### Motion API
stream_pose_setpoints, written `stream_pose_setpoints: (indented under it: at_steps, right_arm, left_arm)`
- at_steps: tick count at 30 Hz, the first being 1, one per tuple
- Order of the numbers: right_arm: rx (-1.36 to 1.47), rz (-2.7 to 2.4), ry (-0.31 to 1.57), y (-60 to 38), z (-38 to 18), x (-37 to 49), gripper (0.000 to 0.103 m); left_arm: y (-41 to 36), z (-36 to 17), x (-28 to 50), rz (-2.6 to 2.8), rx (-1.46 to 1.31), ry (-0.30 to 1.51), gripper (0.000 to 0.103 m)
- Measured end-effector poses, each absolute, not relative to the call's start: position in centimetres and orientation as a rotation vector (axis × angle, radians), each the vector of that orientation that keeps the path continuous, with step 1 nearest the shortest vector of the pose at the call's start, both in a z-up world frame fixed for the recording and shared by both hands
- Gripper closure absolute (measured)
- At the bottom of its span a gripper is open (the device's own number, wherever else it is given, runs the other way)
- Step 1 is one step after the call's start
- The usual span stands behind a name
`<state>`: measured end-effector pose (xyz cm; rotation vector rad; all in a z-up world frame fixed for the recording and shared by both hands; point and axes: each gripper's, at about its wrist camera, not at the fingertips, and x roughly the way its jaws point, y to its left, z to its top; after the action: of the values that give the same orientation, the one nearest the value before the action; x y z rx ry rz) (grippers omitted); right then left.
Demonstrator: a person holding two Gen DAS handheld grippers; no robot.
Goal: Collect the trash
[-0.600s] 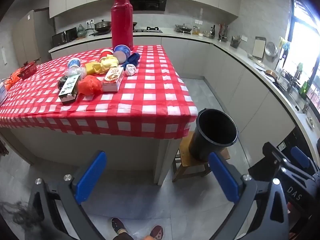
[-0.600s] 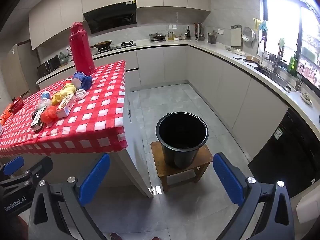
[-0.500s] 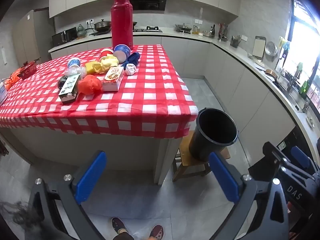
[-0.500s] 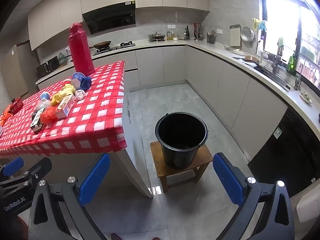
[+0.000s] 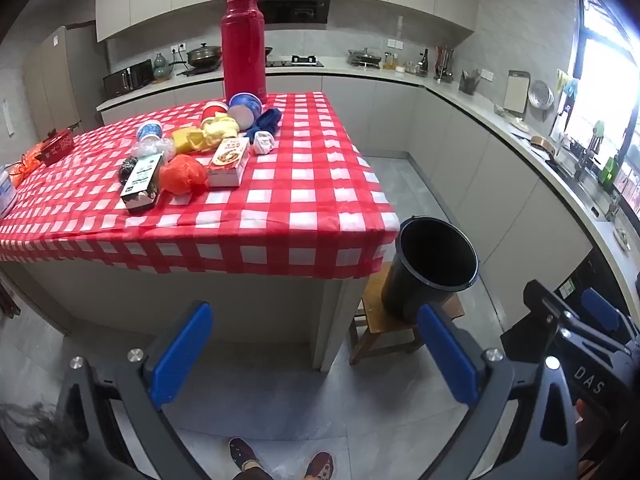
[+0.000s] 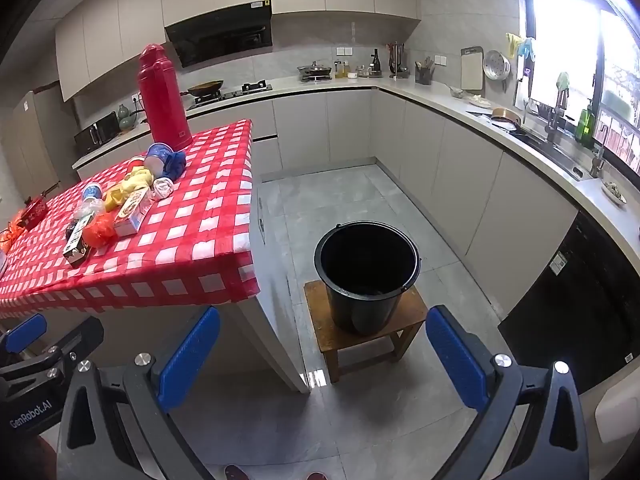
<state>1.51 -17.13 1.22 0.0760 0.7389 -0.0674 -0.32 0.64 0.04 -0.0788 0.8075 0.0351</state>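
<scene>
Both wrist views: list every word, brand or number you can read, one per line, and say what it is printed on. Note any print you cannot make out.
"DAS": on the body of the right claw, seen in the left wrist view.
"GenRobot.AI": on the body of the left claw, seen in the right wrist view.
Food box and dark carton on the checked tablecloth: printed, but too small to read.
Appliance stickers: unreadable.
</scene>
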Motion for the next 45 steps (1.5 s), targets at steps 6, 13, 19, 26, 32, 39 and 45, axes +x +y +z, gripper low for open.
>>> stream_pose_setpoints:
  at_steps: [6, 13, 19, 26, 32, 39, 45]
  right_arm:
    - [0.077, -0.065, 0.737, -17.15, 1.25, 1.45, 0.000]
    - [0.076, -0.064, 0.739, -16.94, 1.32, 1.46, 0.000]
    - [0.075, -0.063, 0.740, -16.88, 1.24, 1.44, 0.000]
    - [0.069, -0.062, 0.745, -16.80, 1.05, 1.58, 0.000]
    - [0.062, -0.077, 0.750, -16.73, 0.84, 1.84, 0.000]
    - [0.050, -0.082, 0.753, -16.55, 0.77, 1.97, 0.000]
    - [0.056, -0.078, 0.758, -16.50, 0.58, 2.05, 0.000]
  left_arm:
    - [0.69, 0.04, -0.21, 0.031, -0.078, 0.810, 0.000]
    - [0.84, 0.06, -0.23, 0.036, -0.087, 0.811, 0.000]
    - [0.89, 0.02, -0.23, 0.037, -0.088, 0.811, 0.000]
    - [0.96, -0.04, -0.22, 0.036, -0.090, 0.813, 0.000]
    - [1.02, -0.16, 0.02, 0.035, -0.092, 0.819, 0.000]
    - [0.91, -0.37, 0.28, 0.034, -0.083, 0.827, 0.000]
    - [0.91, -0.40, 0.36, 0.035, -0.081, 0.829, 0.000]
